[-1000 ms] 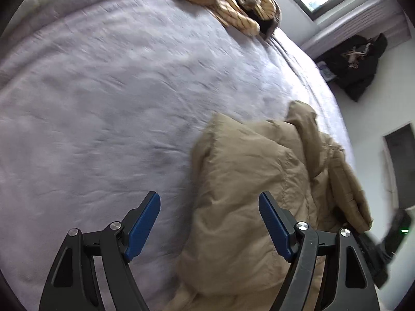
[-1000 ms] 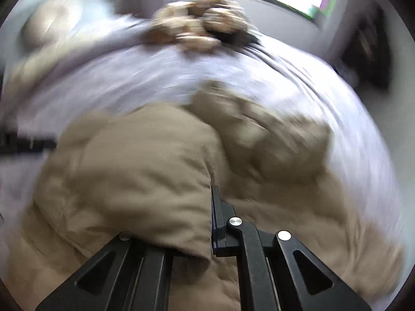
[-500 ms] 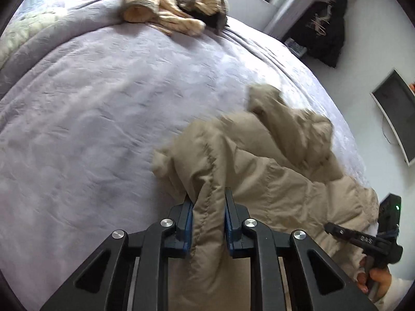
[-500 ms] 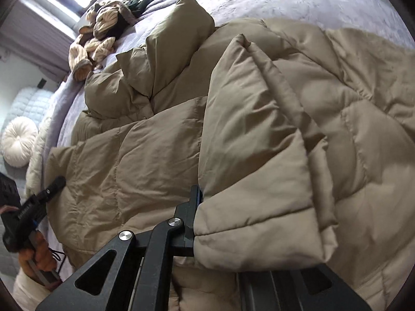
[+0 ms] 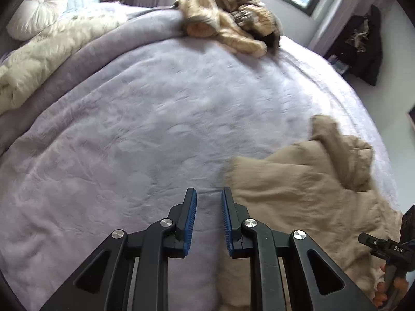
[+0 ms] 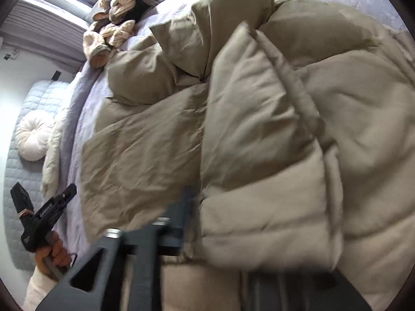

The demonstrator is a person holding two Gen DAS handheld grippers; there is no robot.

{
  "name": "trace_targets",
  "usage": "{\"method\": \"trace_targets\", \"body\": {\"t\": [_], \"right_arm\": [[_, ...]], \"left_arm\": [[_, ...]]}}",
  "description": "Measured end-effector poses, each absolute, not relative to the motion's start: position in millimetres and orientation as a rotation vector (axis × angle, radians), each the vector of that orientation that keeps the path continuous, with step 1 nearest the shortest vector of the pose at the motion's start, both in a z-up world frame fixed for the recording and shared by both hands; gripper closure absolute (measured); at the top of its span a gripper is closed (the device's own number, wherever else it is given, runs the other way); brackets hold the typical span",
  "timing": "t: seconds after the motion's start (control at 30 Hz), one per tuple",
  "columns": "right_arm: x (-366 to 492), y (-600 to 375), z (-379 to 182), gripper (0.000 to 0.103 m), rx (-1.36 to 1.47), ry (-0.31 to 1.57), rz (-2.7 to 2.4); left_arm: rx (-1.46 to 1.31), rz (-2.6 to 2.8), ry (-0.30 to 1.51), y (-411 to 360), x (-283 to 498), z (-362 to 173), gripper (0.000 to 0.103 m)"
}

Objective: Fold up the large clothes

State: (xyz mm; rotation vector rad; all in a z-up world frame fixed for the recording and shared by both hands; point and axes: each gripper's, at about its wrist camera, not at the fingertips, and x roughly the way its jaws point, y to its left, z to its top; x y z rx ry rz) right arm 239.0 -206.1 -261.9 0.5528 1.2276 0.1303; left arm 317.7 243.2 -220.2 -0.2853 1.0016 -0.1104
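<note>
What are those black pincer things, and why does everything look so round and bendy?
A person holds a grabbing tool in each hand. Each tool carries a wide-eyed camera, which bends the view. One picture looks along the left tool, the other along the right tool. Below is a bed with a lilac cover. On it lie a puffy tan jacket and, farther off, a pile of clothes. The left tool's jaws stand slightly apart, empty. The right tool's jaws are opening, with a fold of the jacket between them.

The right hand-held gripper point(image 6: 249, 223) is blurred (one finger hidden under the jacket point(image 6: 259, 142)).
</note>
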Motion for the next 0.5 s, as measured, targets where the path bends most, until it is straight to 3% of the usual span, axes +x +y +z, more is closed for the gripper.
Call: {"method": "trace_targets", "body": {"t": [0.03,0.17,0.2,0.23,0.3,0.4,0.5], "right_arm": [[235,-210,-255,0.03,0.532,1.228,0.126],[213,-238,-220,0.031,0.448,1.164,-0.034],[210,-243,-214,0.042,0.449,1.145,-0.056],[206,-247,-205,0.064,0.447,1.111,-0.066],[206,-242,-194,0.078,0.408,1.084,-0.03],[220,-217,-202,0.083,0.266,1.127,0.059],[234,-213,-243,0.087,0.201,1.222,0.038]], "left_arm": [[-0.276,-0.13,0.997,238,315,-216,0.081],[-0.203,-0.193,1.027,200,312,-215,0.081],[-0.18,-0.186,1.042,194,310,-220,0.081],[-0.148,-0.162,1.073,184,310,-229,0.081],[-0.147,-0.143,1.118,177,310,-251,0.081],[-0.164,-0.088,1.149,176,310,-270,0.081],[-0.174,-0.063,1.17,176,313,-272,0.081]]}}
